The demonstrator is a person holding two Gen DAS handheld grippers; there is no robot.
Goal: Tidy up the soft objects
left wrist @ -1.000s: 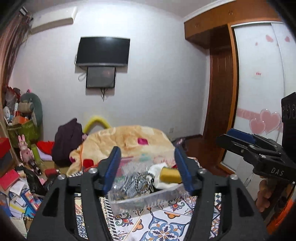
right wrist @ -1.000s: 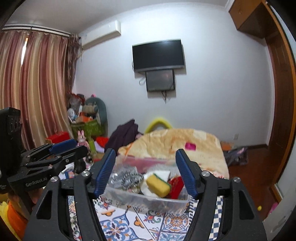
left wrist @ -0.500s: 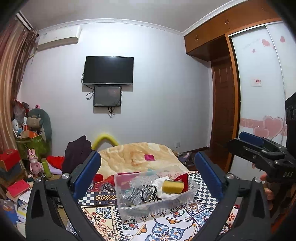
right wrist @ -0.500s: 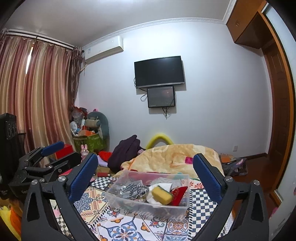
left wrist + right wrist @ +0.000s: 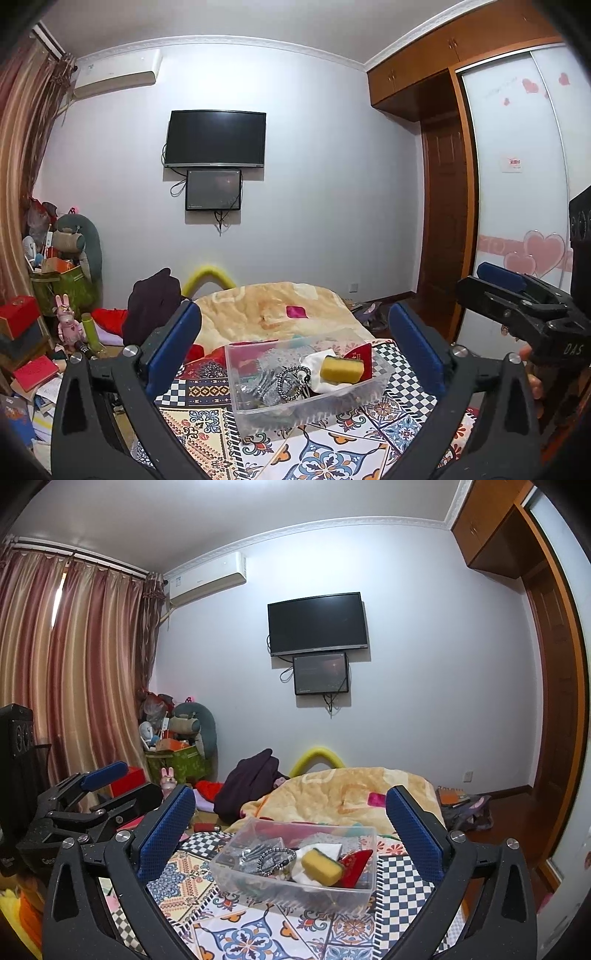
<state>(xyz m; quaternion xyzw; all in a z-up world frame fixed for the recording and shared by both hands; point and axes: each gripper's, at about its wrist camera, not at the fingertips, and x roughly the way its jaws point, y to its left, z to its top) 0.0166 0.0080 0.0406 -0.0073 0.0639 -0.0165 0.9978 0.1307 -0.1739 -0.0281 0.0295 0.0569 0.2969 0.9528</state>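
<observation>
Biggest change: both tools went from half-closed a second ago to spread wide now, and both views pulled back and tilted up, so the room wall shows far more and the bin sits lower and smaller in frame. Left tool (image 5: 294, 343) is spread wide, nothing between its pads. Right tool (image 5: 290, 825) is likewise spread wide and empty. My read: neither holds anything, so this fits either a reset before a pick or a release after one; can't settle which.

Counts, large to small:
- 1 patterned cloth (image 5: 325, 446) covering the surface under the bin.
- 1 clear plastic bin (image 5: 380, 374), standing on the cloth, centred between the pads in both views.
- 1 white cloth piece (image 5: 325, 849) in the bin, under or beside the sponge.
- 1 red item (image 5: 356, 864) at the bin's right end, leaning on the wall.
- 1 yellow sponge (image 5: 341, 369), lying on top of the contents, right of centre.
- 1 dark bead bracelet (image 5: 293, 380) left of the sponge, on a silvery tangle; the tangle's count is unreadable.

The soft items visible (sponge, white cloth) lie inside the bin, mixed with the hard ones.
</observation>
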